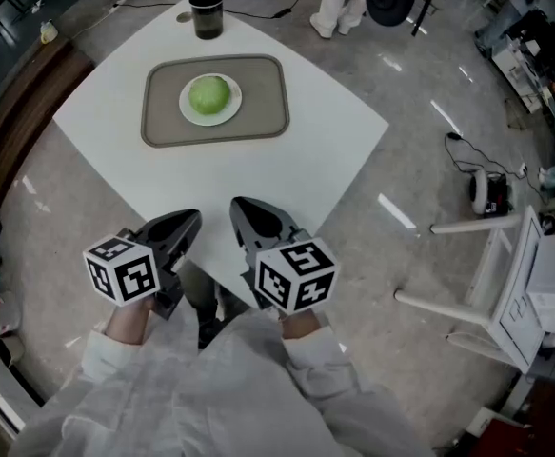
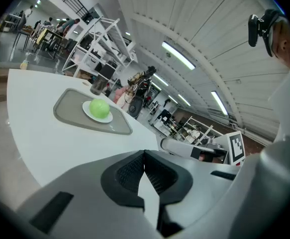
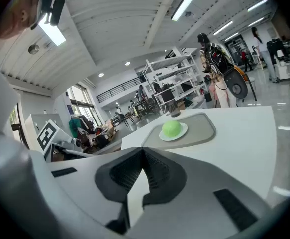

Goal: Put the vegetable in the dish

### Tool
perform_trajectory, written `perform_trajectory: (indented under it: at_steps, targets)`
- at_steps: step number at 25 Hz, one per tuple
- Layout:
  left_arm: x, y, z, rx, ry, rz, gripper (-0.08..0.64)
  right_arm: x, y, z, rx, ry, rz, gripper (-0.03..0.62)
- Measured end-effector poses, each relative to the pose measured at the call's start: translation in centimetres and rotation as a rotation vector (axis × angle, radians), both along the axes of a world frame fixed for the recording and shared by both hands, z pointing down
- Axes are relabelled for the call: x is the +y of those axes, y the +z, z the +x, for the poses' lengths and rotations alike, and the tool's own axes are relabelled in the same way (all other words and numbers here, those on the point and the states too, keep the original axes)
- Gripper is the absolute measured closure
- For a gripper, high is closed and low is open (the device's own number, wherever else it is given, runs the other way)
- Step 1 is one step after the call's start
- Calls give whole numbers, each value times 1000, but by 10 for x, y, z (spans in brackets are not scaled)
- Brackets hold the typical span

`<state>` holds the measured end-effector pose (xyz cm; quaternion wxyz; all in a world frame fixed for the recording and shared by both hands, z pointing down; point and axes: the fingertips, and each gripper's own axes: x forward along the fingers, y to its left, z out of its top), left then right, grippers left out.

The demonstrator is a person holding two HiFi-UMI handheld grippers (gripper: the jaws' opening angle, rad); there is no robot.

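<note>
both left tool (image 1: 189,221) and right tool (image 1: 245,209) hover far from vegetable (image 1: 208,94).

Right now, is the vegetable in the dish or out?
In. The green vegetable sits on the white dish, which rests on the grey tray.

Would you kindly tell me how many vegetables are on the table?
1: the green vegetable sits on the white dish, inside the grey tray at the far side of the table. No other shows.
</note>
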<state>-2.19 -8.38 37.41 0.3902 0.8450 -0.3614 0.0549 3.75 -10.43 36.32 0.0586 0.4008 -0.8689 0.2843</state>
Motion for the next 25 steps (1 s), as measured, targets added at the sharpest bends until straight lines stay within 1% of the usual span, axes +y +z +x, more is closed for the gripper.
perform_trajectory:
  at_steps: [3,5,11,16,22,25]
  targets:
    - [0,-4,0,-9,16,7,551,1,-8,-2,13,6,22,578]
    - [-3,-11,2,-12,36,26,551,-1,-13,-2,25,11,36,578]
    - [-4,-32,6,-3,80,67,551,-1,-24,-11,37,22,51,578]
    - [6,-32,3,-30,84,72,552,9,-26,-21,60,28,53,578]
    - [13,-32,5,-12,91,79,551,14,-26,-22,88,31,68,578]
    - [16,-33,6,-19,96,91,551,17,-25,-23,96,28,70,578]
